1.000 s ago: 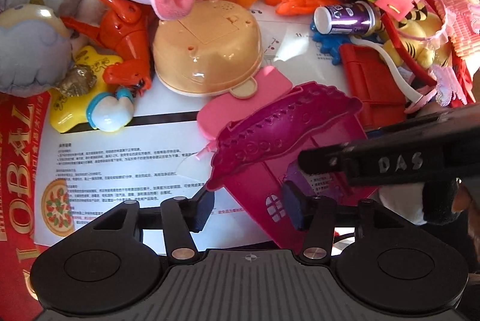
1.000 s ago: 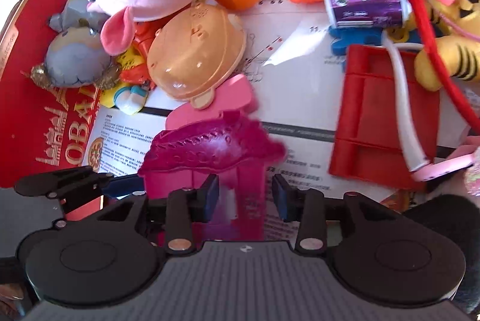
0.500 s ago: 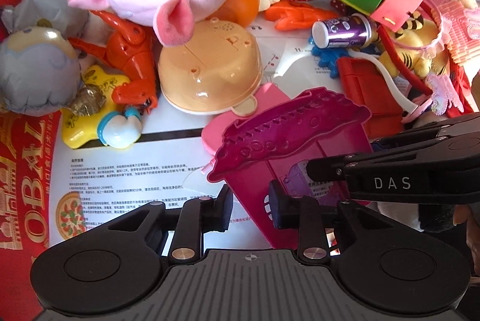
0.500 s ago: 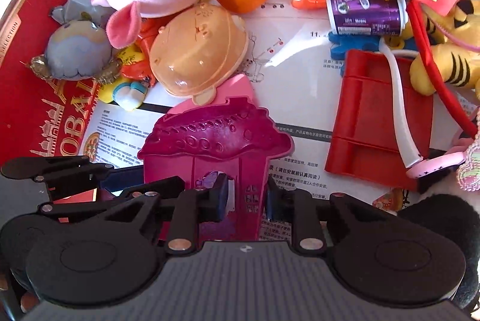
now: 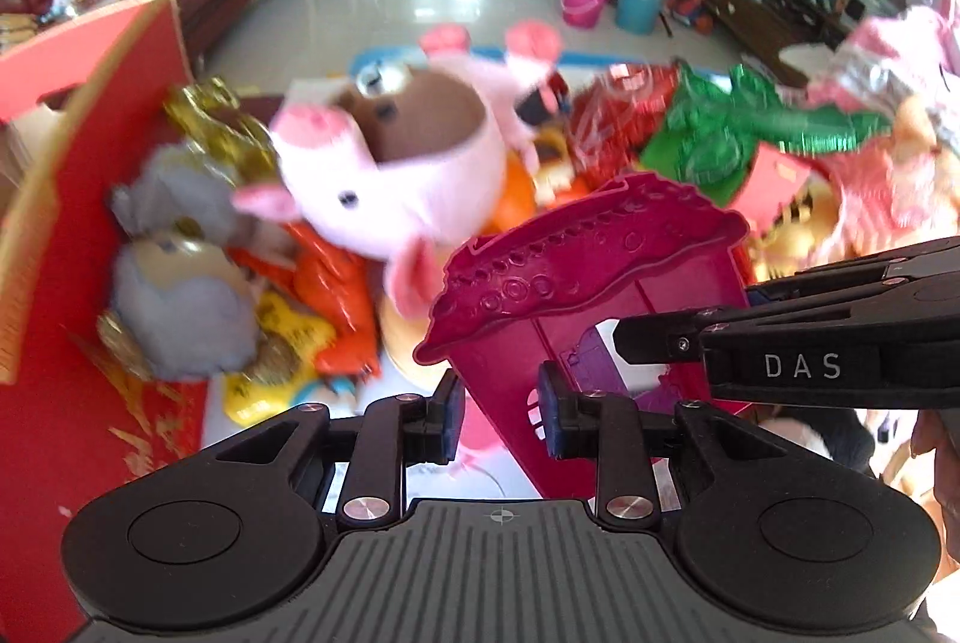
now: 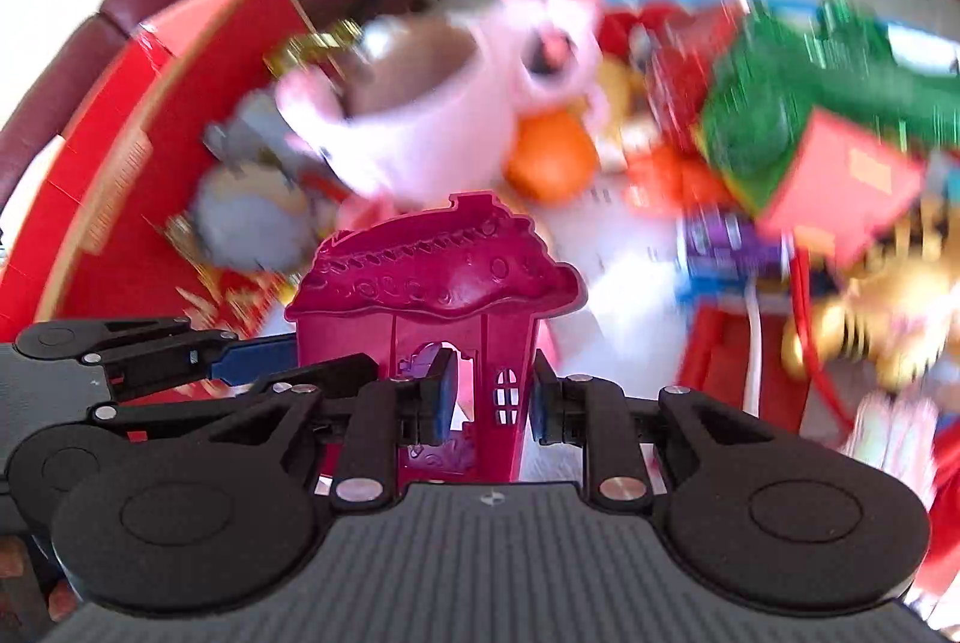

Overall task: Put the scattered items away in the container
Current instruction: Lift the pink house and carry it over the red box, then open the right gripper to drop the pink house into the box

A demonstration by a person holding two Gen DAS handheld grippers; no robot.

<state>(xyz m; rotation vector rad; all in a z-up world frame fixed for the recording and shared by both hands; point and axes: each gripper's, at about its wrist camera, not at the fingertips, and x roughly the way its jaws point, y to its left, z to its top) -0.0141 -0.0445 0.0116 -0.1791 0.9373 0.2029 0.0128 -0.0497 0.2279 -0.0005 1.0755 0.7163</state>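
Observation:
A magenta plastic toy house (image 5: pixel 576 295) with a wavy roof is held up off the pile. My left gripper (image 5: pixel 498 421) is shut on its lower left edge. My right gripper (image 6: pixel 486 400) is shut on its lower wall, and the house (image 6: pixel 438 283) stands upright between its pads. The right gripper's fingers (image 5: pixel 780 343) reach in from the right in the left wrist view. The left gripper's fingers (image 6: pixel 180 349) show at the left in the right wrist view. The red container wall (image 5: pixel 102 114) rises at the left.
A pink plush pig (image 5: pixel 390 175) lies on the pile behind the house. Grey plush toys (image 5: pixel 174 295), an orange toy (image 5: pixel 336 307), green foil (image 5: pixel 750 132), an orange ball (image 6: pixel 549 156), a purple can (image 6: pixel 732 247) and a red tray (image 6: pixel 738 361) lie around. The floor beyond is cluttered.
Both grippers have lifted the magenta house off the paper sheet and tilted upward, so the room beyond has come into view. The pile below is blurred by the motion.

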